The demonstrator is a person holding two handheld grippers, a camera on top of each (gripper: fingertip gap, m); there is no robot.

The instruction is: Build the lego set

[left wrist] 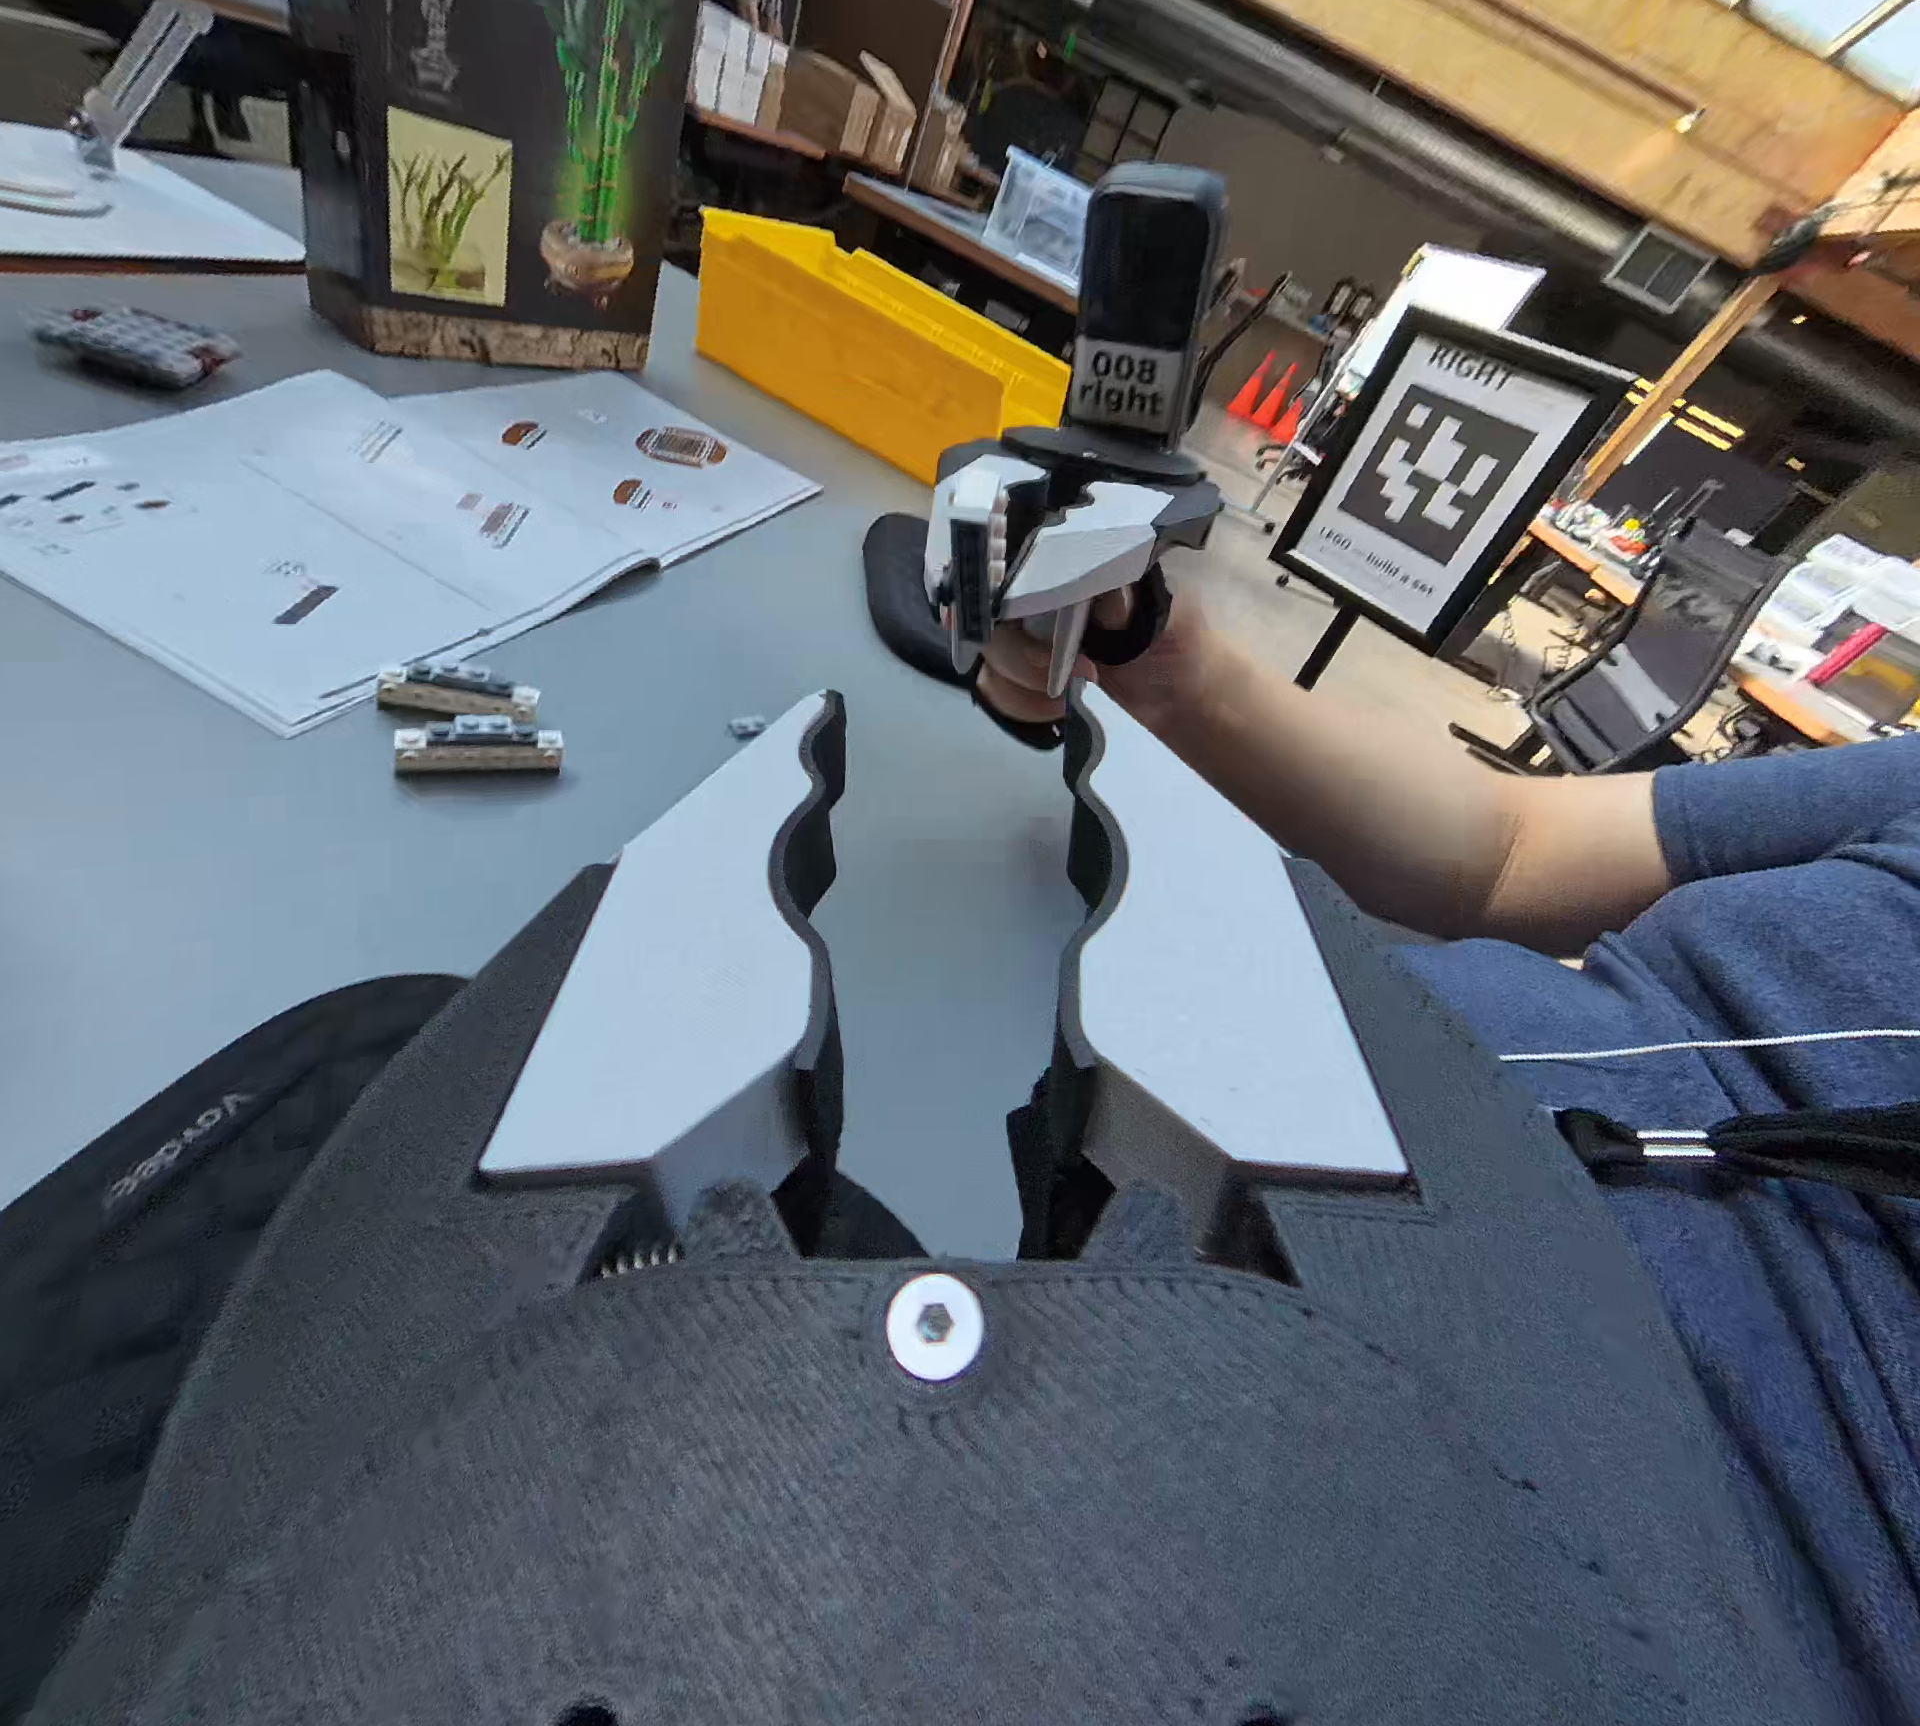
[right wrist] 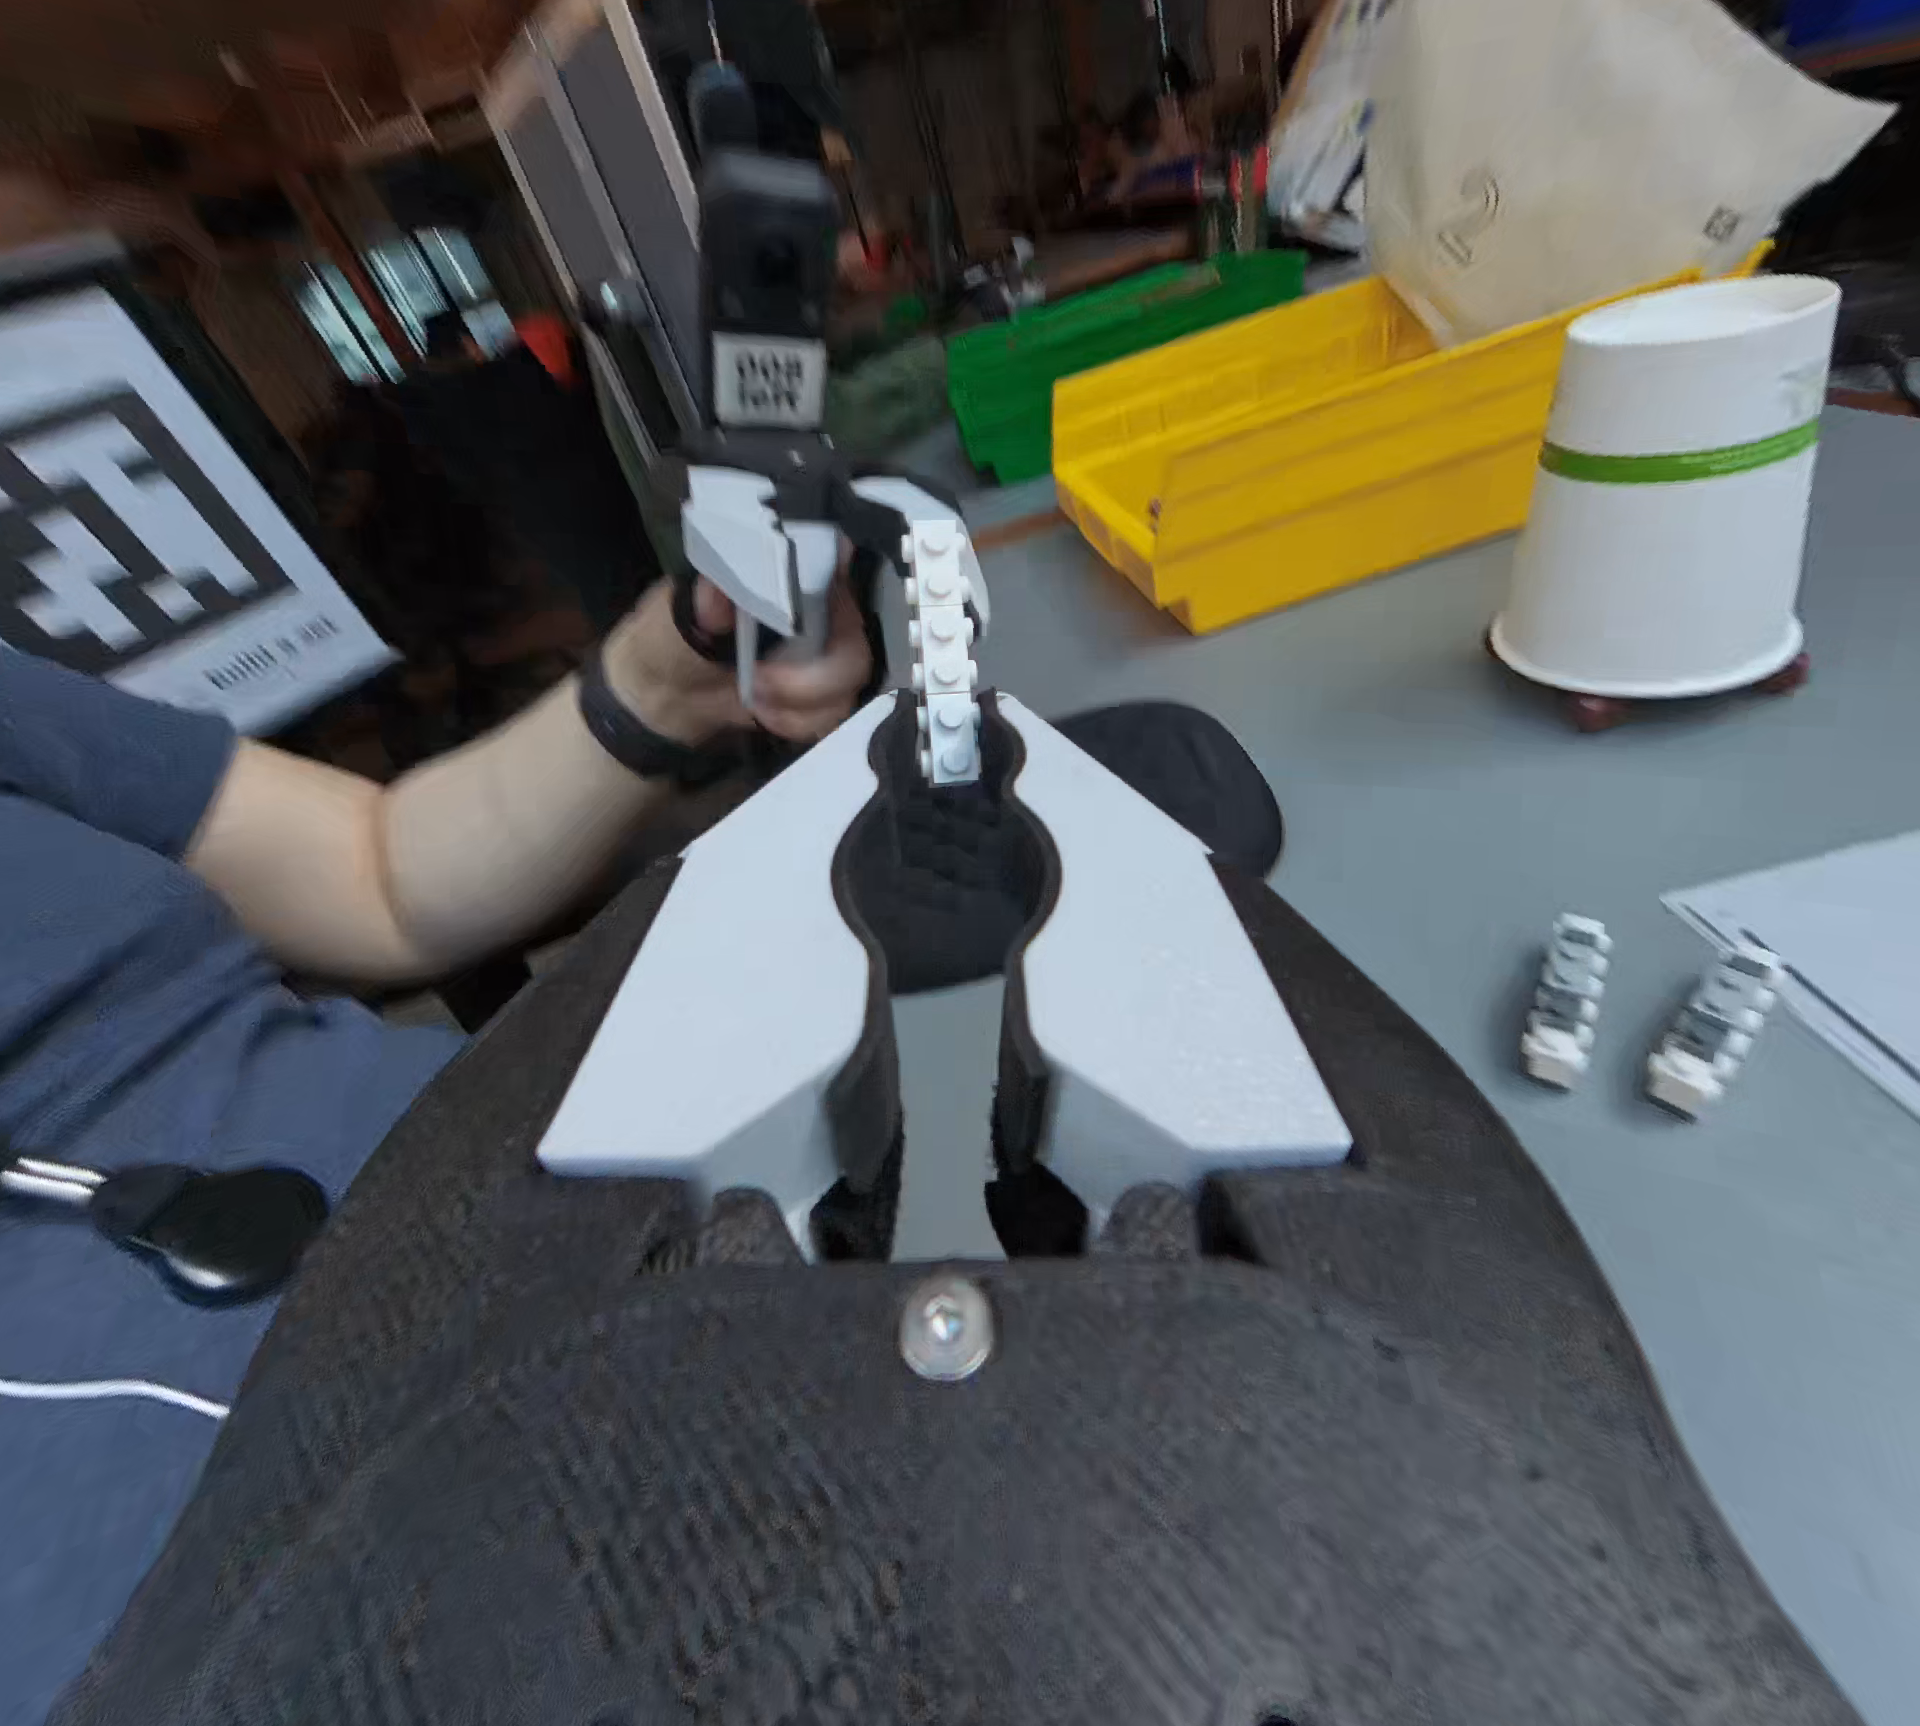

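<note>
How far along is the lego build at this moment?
Early. Done: two small tan-and-grey brick subassemblies lie on the grey table beside the open instruction booklet. In hand: the right gripper is shut on a white studded brick strip; the left gripper is open and empty. Left: joining these pieces; no plant shape exists yet.

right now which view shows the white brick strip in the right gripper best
The right wrist view: the white brick strip stands studs-on, pinched at the right gripper's tips. The left wrist view shows it farther off, edge-on and partly hidden.
</note>
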